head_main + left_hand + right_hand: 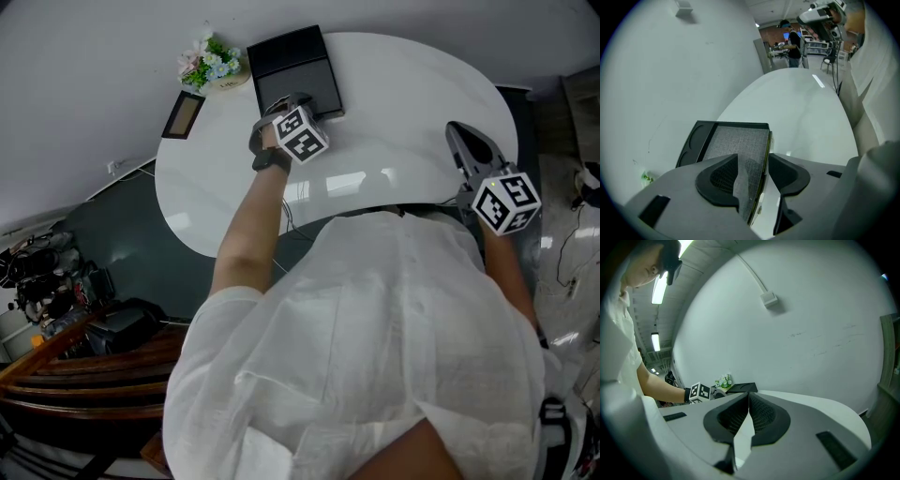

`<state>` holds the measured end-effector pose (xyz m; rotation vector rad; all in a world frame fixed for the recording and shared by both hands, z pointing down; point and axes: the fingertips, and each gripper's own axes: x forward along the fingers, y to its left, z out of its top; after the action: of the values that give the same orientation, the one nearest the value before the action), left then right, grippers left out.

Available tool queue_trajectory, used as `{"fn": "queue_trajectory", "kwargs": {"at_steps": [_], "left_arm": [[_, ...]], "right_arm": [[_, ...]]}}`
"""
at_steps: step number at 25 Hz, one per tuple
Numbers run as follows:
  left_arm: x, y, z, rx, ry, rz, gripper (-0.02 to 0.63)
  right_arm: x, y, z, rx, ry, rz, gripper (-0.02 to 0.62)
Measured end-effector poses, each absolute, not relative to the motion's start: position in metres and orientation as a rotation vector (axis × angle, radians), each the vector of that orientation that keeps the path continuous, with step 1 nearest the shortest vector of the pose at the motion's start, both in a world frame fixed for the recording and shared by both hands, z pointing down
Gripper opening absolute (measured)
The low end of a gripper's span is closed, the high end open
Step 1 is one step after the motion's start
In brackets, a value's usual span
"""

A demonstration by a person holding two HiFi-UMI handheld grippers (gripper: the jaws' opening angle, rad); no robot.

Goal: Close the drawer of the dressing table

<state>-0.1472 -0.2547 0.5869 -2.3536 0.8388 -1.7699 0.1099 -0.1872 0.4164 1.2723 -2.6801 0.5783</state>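
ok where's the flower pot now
In the head view the flower pot sits at the far edge of the white table, by the wall, just left of the black tray.

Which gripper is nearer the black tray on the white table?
Left. The left gripper is at the black tray's near end, its open jaws straddling one edge. The right gripper hangs shut over the table's right side, well away.
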Motion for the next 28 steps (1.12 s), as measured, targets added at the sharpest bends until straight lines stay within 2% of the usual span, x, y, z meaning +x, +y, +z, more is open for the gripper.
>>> {"fn": "queue_trajectory", "kwargs": {"at_steps": [5,15,19,23,28], "left_arm": [[-0.148,-0.254,0.551,-2.536,1.139,-1.544,0.21],[-0.186,-0.237,0.459,-2.72,1.769,-0.861,0.201],[-0.197,-0.214,0.424,-2.698,1.92,-0.575,0.174],[-0.198,-0.188,0.402,-2.676,1.969,-0.3,0.106],[-0.193,-0.154,0.394,-2.687,1.943,-0.184,0.068]], "right_arm": [[0.111,-0.188,0.417,1.262,-2.689,0.583,0.011],[0.105,-0.19,0.418,1.207,-2.725,0.581,0.011],[0.103,-0.188,0.414,1.189,-2.742,0.572,0.011],[0.1,-0.189,0.415,1.176,-2.756,0.582,0.011],[0.09,-0.193,0.413,1.144,-2.773,0.566,0.011]]}}
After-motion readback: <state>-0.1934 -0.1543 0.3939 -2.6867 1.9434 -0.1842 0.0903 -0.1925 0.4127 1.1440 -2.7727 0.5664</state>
